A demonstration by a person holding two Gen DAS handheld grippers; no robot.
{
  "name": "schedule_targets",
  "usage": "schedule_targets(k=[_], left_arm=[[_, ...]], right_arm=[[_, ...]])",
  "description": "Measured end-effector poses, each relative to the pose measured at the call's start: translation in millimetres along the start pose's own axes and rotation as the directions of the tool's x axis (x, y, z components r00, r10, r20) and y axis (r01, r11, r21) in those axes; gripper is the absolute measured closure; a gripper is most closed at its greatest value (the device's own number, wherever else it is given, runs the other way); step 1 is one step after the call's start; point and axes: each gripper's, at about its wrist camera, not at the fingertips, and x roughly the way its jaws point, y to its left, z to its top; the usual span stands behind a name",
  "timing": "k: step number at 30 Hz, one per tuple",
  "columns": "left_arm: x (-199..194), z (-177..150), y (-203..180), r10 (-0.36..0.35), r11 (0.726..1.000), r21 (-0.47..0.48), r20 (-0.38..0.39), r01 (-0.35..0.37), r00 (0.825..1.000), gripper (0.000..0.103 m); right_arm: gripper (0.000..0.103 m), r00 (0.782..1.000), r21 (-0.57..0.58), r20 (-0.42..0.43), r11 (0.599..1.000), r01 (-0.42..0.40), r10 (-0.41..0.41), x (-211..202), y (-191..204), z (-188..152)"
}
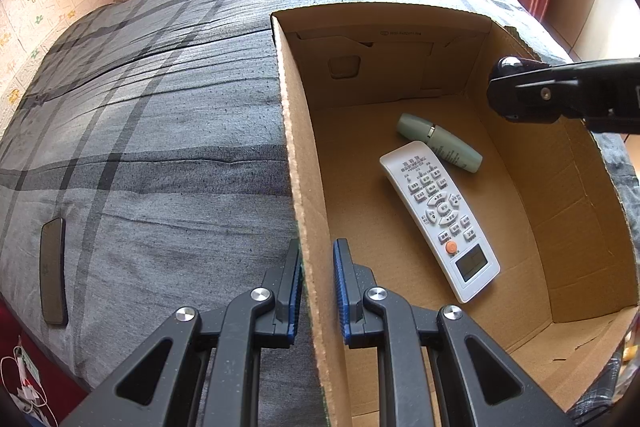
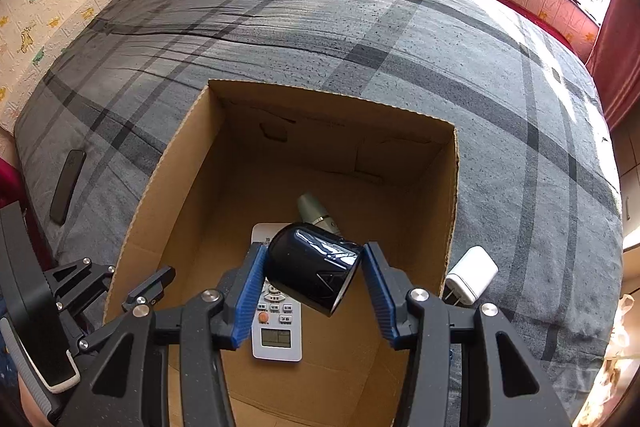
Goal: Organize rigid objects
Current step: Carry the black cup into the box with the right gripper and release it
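bed: we see a grey plaid cover carrying everything; a dark flat case lies well apart to the left of the box.
cardboard box: open-topped, sitting on the bed; our left gripper has its jaws clenched on the box's left wall, steadying it.
remote control: white, flat on the box floor, a pale green bottle touching its far end.
black cup: tilted, grasped across its body by our right gripper, over the box and above the remote.
key relation: we judge the drop lies straight below the jaws, bare floor to the remote's right.
white charger: outside, beside the right wall.
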Motion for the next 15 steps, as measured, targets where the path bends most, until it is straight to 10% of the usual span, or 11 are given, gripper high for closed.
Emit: schedule_targets(k=[15], left_arm=[[0.4, -0.9, -0.7, 0.001, 1.0, 0.001, 0.001, -0.001, 1.0, 0.086]], right_arm=[[0.05, 0.993, 0.021, -0.117, 1.0, 0.023, -0.02, 62.6, 1.9, 1.9]])
